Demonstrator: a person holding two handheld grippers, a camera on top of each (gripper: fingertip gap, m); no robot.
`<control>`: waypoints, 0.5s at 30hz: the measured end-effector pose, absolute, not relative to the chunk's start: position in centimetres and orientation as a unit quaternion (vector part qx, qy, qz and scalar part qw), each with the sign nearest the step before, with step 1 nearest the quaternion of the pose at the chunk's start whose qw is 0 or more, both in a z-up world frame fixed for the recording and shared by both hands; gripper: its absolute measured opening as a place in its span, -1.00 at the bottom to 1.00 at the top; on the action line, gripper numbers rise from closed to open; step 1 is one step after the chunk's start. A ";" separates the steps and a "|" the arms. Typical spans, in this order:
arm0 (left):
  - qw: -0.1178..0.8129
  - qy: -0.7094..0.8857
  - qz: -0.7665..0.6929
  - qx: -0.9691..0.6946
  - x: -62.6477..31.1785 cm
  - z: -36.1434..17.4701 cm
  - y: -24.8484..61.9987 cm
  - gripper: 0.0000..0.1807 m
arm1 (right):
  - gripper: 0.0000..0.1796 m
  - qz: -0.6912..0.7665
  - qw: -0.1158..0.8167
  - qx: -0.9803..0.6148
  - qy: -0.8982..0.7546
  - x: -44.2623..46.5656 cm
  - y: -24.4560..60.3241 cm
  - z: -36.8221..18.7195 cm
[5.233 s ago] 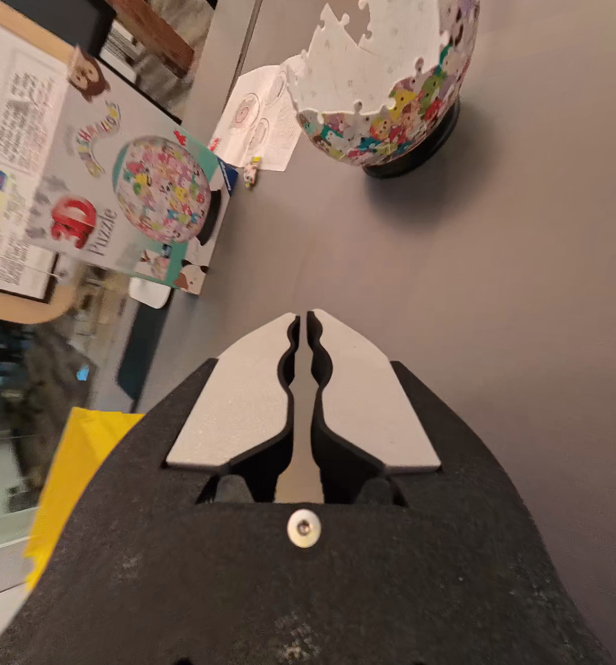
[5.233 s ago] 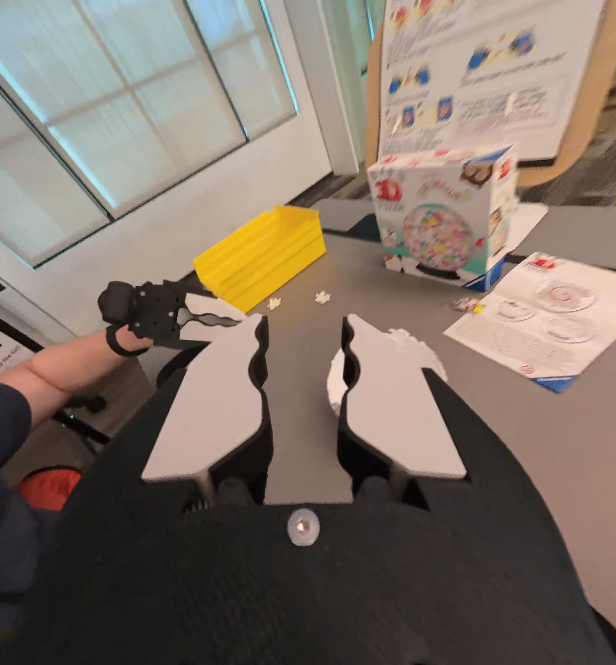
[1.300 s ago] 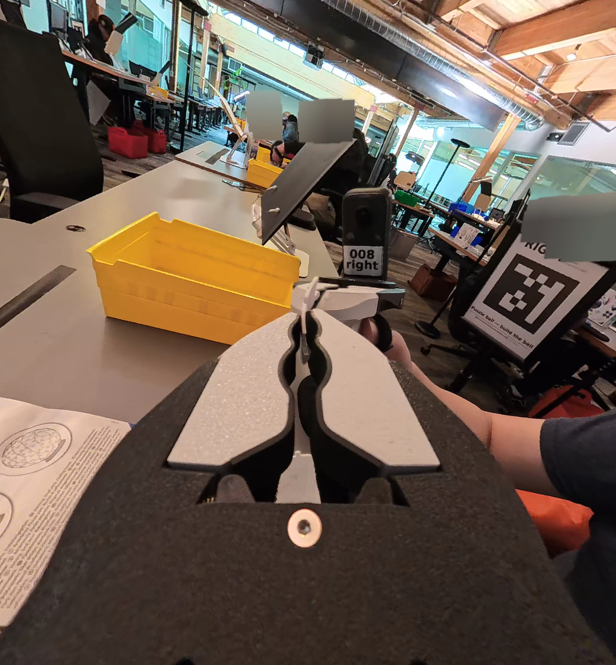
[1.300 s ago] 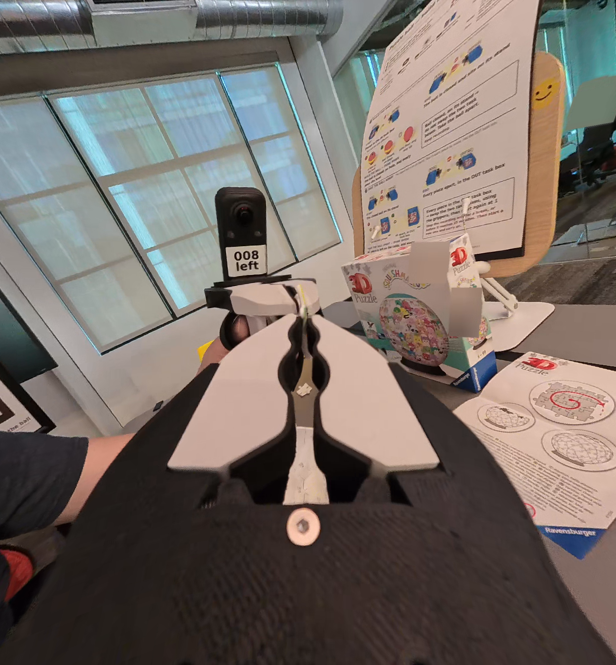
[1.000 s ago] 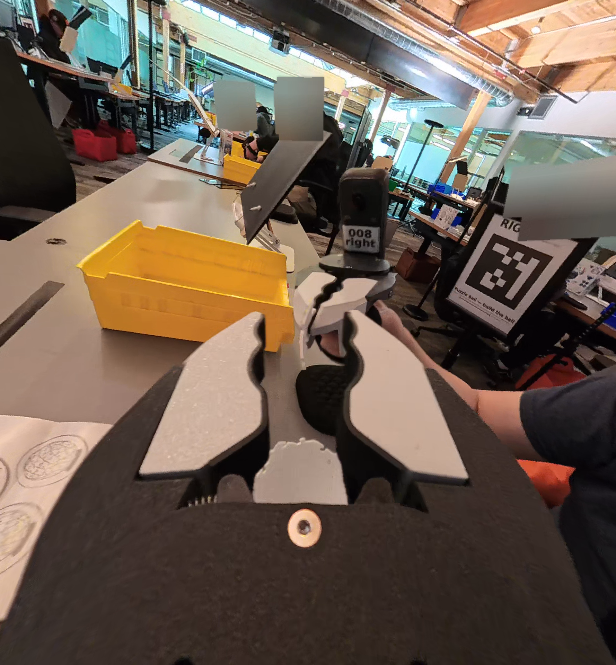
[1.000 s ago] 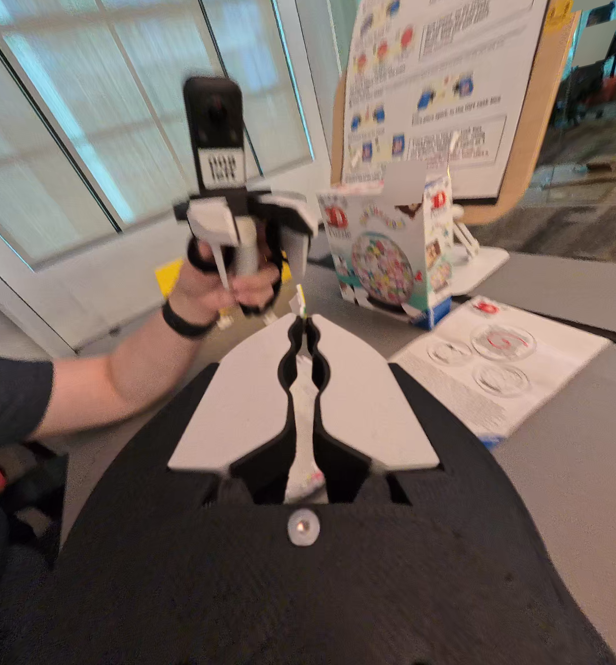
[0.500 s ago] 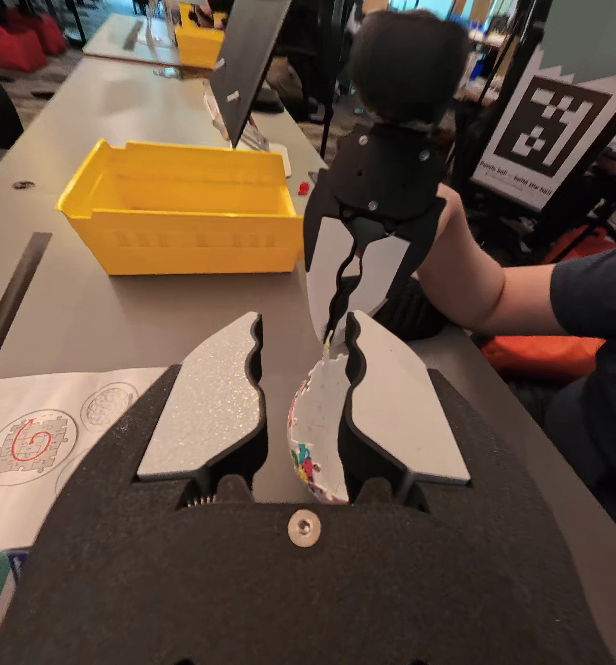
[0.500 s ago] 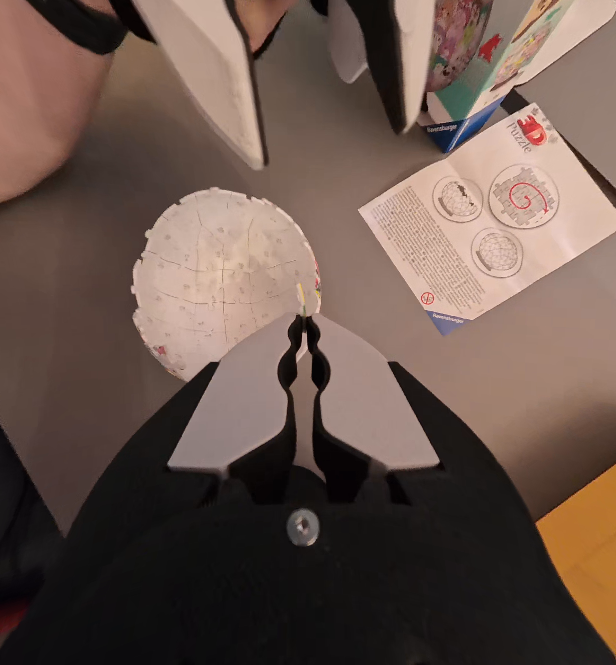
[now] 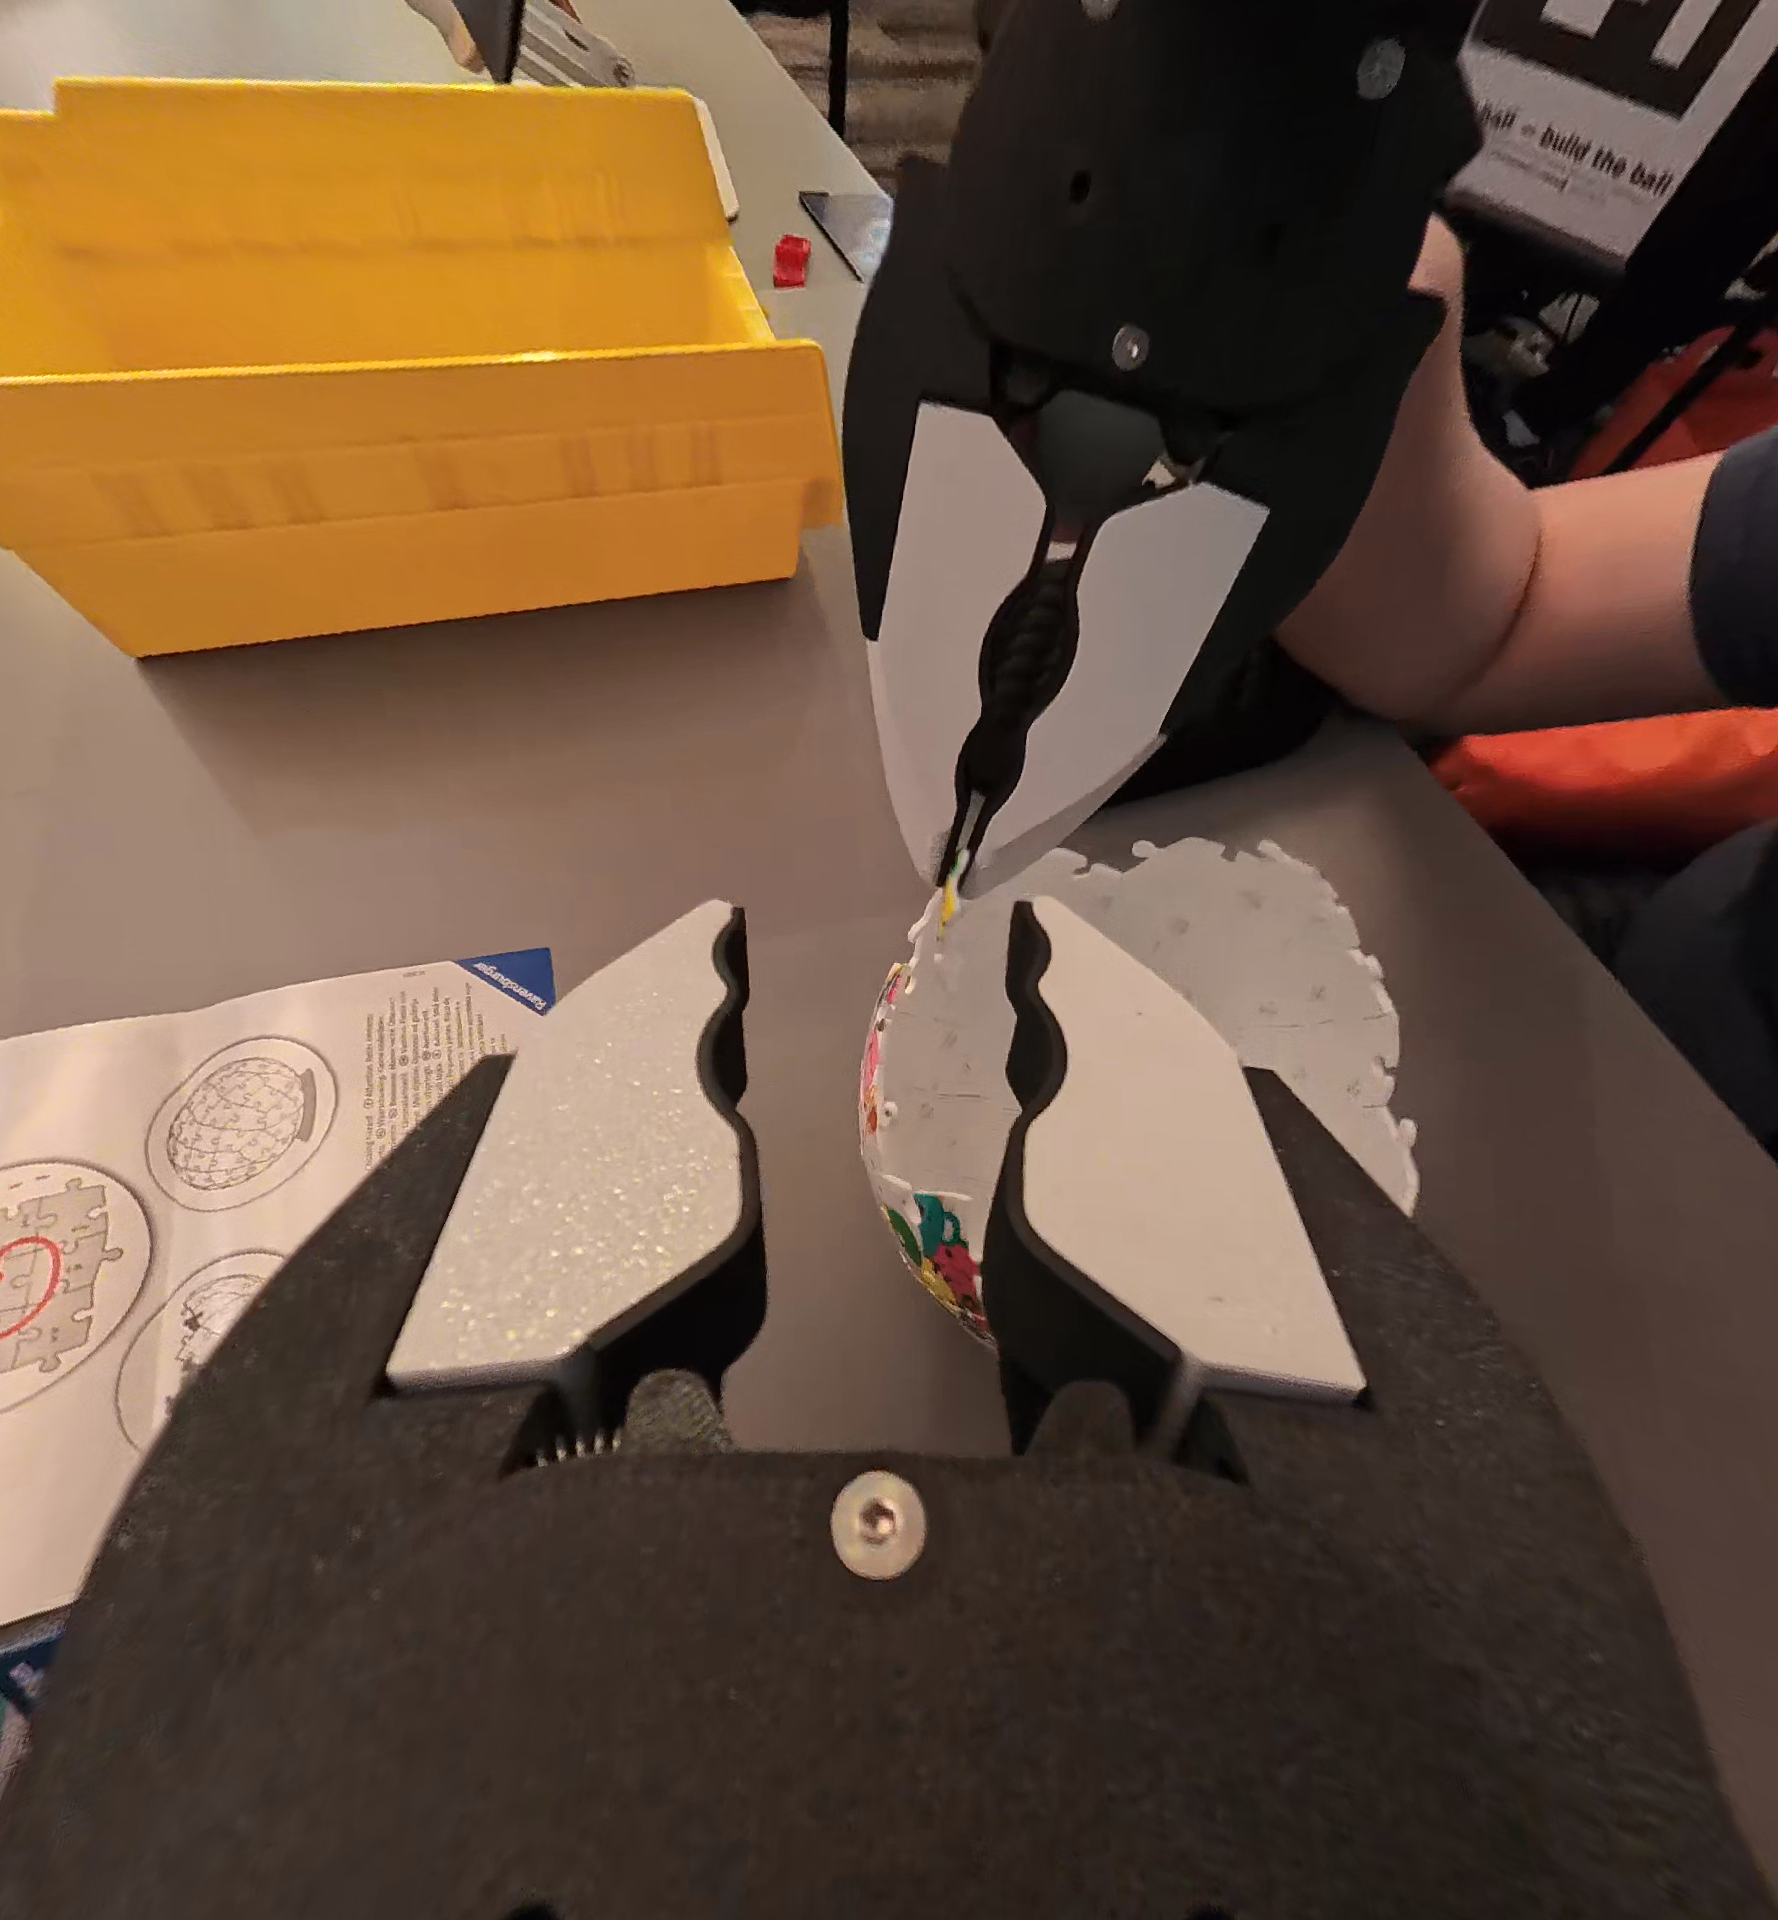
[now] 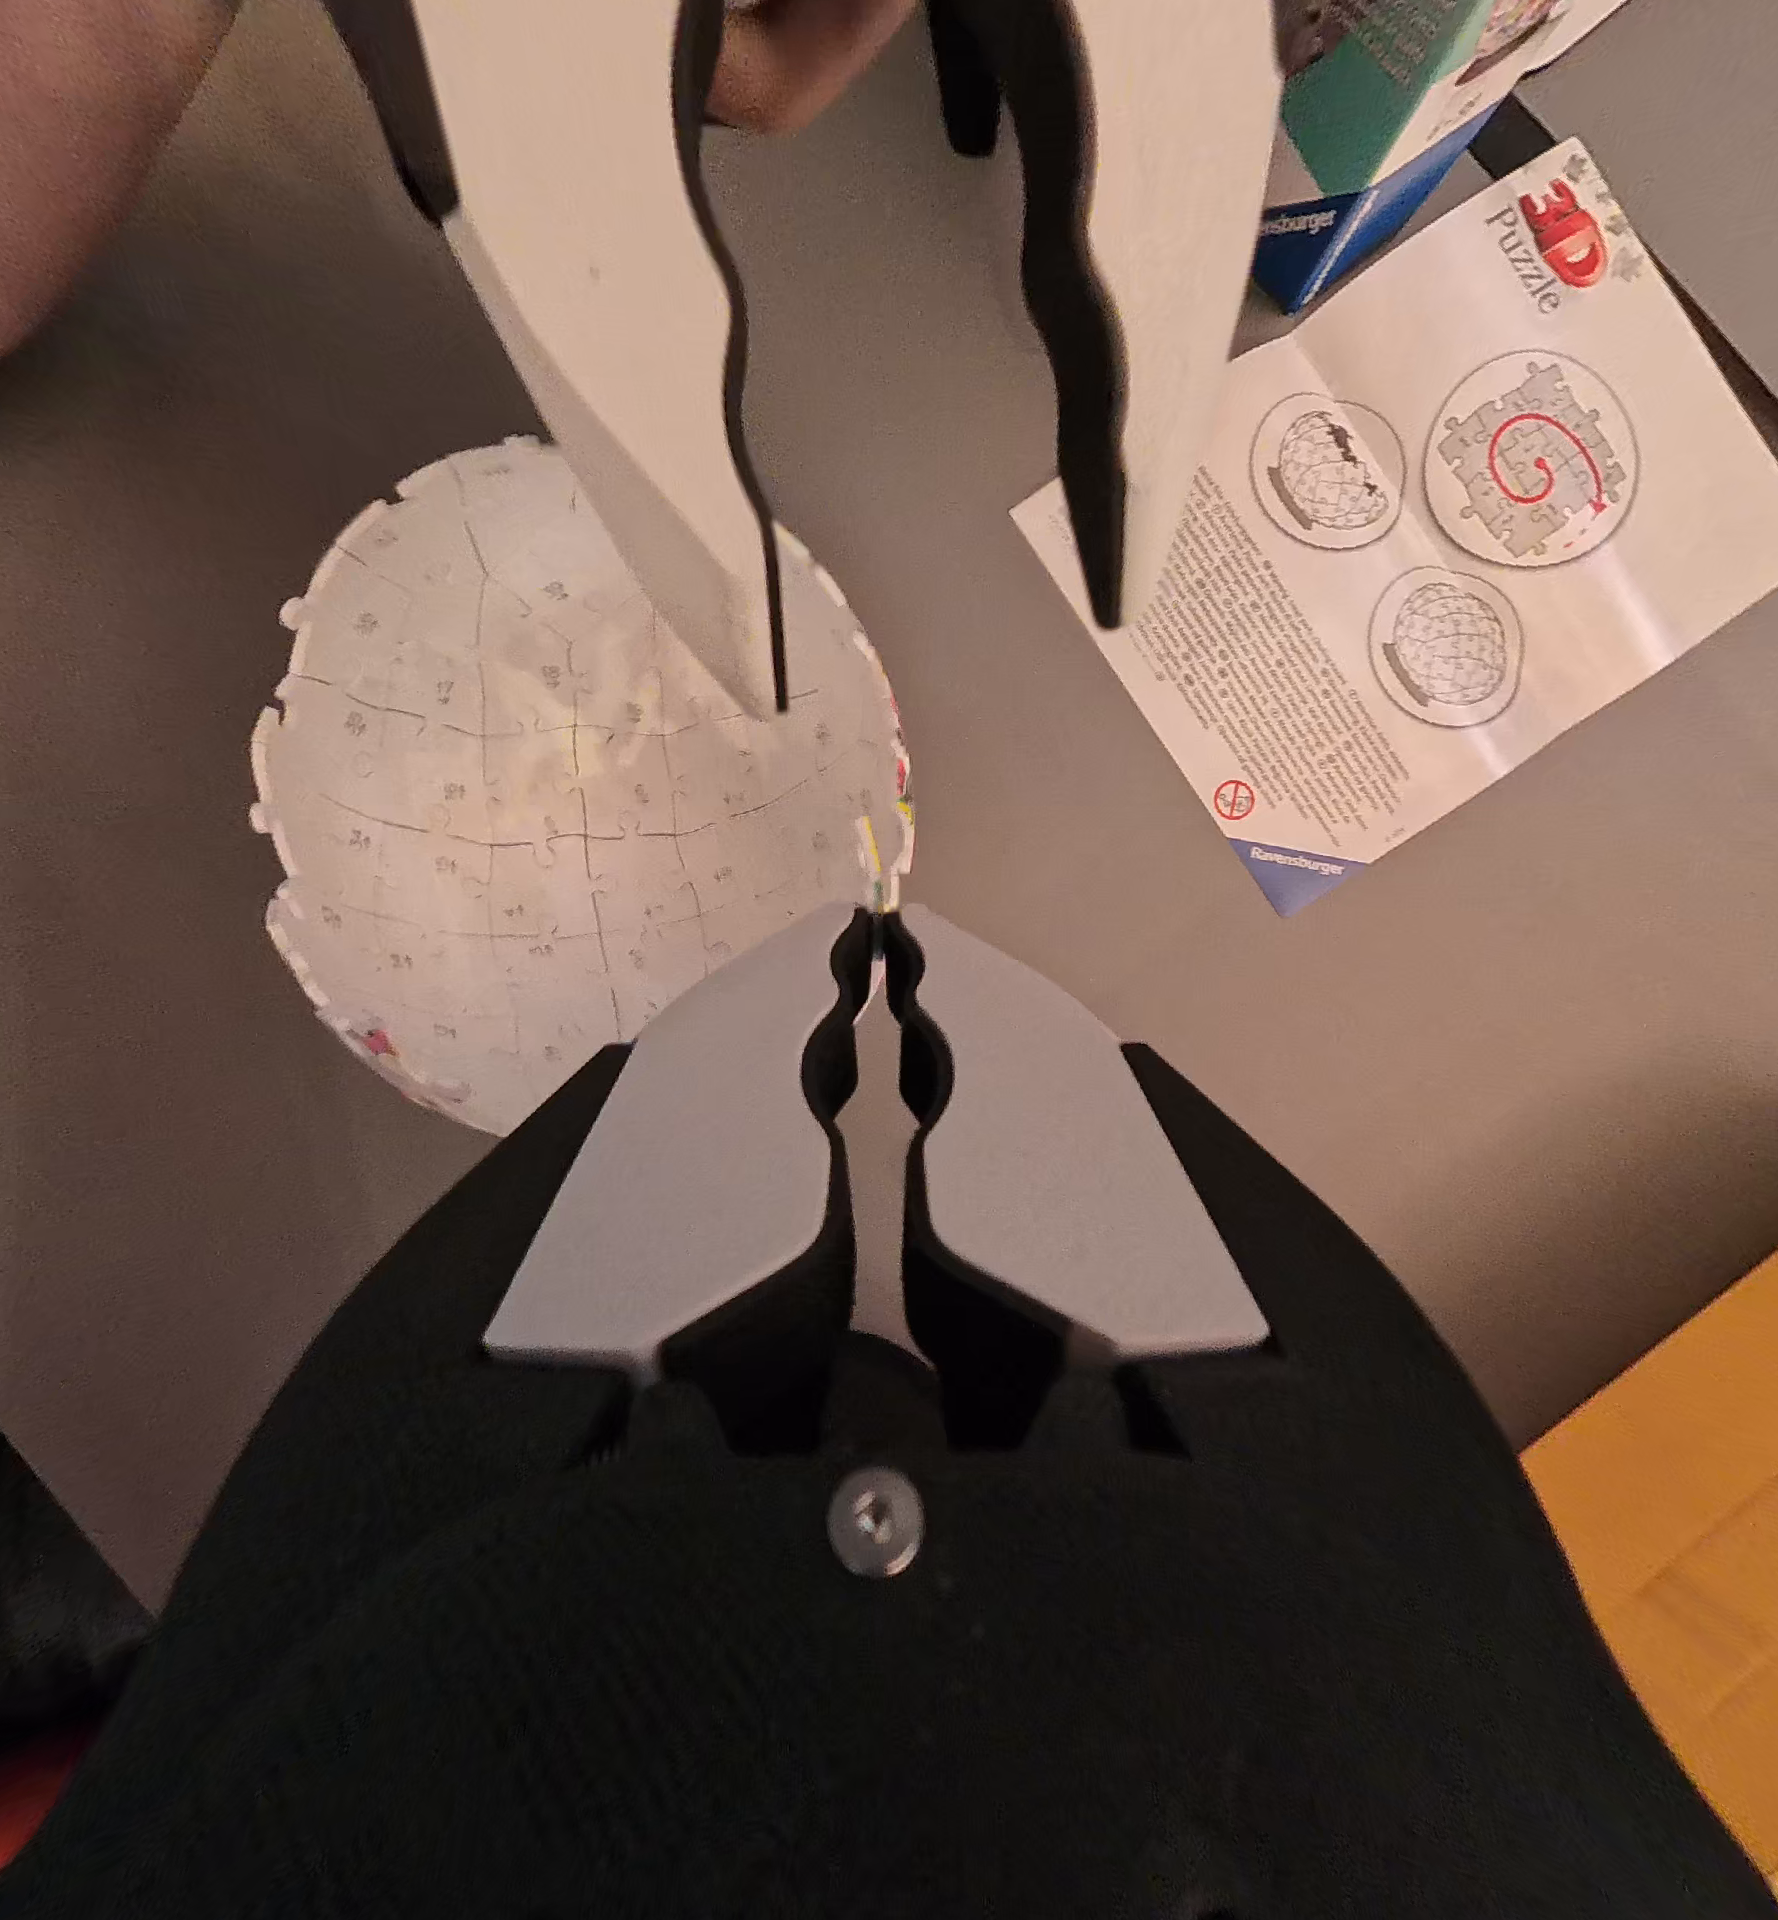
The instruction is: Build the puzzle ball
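Left wrist view: the left gripper (image 9: 874, 925) is held with fingers spread wide, gripping nothing; the half-built puzzle ball (image 9: 1269, 966), hollow side up on the worktop (image 9: 449, 790), is straddled at its rim. A small puzzle piece (image 10: 877, 852) is pinched edge-on at the rim by the right gripper (image 10: 877, 912).

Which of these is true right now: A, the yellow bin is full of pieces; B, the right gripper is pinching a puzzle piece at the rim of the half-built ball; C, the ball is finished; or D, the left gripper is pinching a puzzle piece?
B: the right gripper is shut on a thin puzzle piece at the rim of the puzzle ball, an unfinished shell, while the left gripper stands open.
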State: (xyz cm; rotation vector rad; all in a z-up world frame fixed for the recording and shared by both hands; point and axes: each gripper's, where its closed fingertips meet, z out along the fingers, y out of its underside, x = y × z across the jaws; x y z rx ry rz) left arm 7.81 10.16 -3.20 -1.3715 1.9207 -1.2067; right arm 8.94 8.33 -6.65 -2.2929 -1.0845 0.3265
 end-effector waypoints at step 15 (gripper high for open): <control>0.224 0.758 -0.396 -0.467 8.5 -5.4 9.1 -0.58 | -0.96 0.066 0.267 -0.885 -0.377 9.1 8.6 -7.8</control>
